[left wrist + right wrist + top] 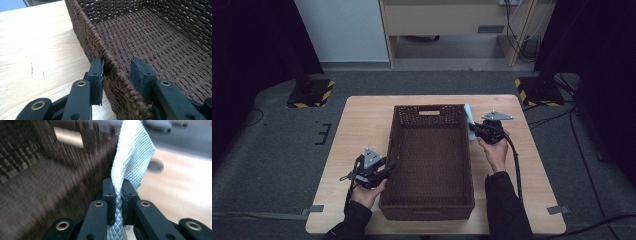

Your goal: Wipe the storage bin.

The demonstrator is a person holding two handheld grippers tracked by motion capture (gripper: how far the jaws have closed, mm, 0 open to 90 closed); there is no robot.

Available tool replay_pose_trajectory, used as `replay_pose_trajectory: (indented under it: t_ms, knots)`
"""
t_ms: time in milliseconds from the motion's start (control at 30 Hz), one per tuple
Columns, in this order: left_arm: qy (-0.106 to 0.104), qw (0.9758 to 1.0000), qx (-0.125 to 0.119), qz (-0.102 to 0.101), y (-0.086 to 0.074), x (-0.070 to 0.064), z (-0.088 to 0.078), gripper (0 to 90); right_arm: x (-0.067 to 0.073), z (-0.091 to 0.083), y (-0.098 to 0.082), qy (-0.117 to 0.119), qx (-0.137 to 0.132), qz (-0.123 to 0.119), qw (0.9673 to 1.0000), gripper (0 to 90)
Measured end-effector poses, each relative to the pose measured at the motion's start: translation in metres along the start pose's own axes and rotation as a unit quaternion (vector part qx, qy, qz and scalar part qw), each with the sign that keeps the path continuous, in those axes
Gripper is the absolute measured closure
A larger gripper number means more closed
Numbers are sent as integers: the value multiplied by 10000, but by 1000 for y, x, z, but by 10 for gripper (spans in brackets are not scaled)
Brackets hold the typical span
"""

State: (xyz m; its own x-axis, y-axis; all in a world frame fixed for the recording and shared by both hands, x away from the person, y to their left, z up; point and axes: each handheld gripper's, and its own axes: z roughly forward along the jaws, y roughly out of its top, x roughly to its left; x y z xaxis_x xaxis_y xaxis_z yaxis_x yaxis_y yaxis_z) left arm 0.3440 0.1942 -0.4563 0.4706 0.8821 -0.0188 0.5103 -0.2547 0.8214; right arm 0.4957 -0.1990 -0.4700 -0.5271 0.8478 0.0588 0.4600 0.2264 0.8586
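A dark brown wicker basket (429,155) stands in the middle of the wooden table (362,120). My left gripper (387,167) is at the basket's left wall near the front. In the left gripper view its jaws (118,63) straddle that wall (85,30): the outer pad touches the rim, the inner one stands a little off it. My right gripper (474,129) hovers by the basket's far right rim, shut on a pale blue textured cloth (470,120). In the right gripper view the cloth (132,152) rises folded from between the closed jaws (119,182).
The basket has a cut-out handle (429,112) in its far wall and nothing lies inside it. Bare tabletop lies left and right of the basket. Black stand bases with yellow stripes (309,92) sit on the grey floor beyond the table.
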Motion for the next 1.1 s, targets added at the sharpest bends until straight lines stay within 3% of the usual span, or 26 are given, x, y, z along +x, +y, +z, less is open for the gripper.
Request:
replay_pose_trajectory:
  t_ms: [67,133,267,400,533,633,767,867,1000,1100]
  knots:
    - [-1,10000,0,-22,0,0,1,628,-2,5,-9,-29,213,-45,9998,845]
    - [-9,10000,-8,-55,1,0,2,627,-3,11,-23,-5,414,127,9991,846]
    - [-26,9999,-41,-95,2,1,4,626,-4,21,-45,-32,881,180,9959,845]
    - [-54,9999,-54,-105,2,2,4,620,-3,11,-38,77,655,154,9977,845]
    - [-26,9999,-76,-111,1,3,3,590,-2,-15,-13,131,-71,40,9999,846]
    - [-4,9999,-86,-134,1,4,3,533,2,-27,-3,273,-316,-64,9991,846]
    - [-15,9999,-107,-58,0,4,2,507,6,-21,-11,265,27,-145,9995,845]
    - [-9,9999,-82,59,0,1,-1,501,5,-10,-28,207,349,-109,9991,845]
    - [-39,9999,-79,67,-1,2,-1,466,7,3,-52,198,759,9,9969,845]
    - [-60,9999,-79,68,-1,2,-1,456,10,5,-56,228,818,-14,9964,845]
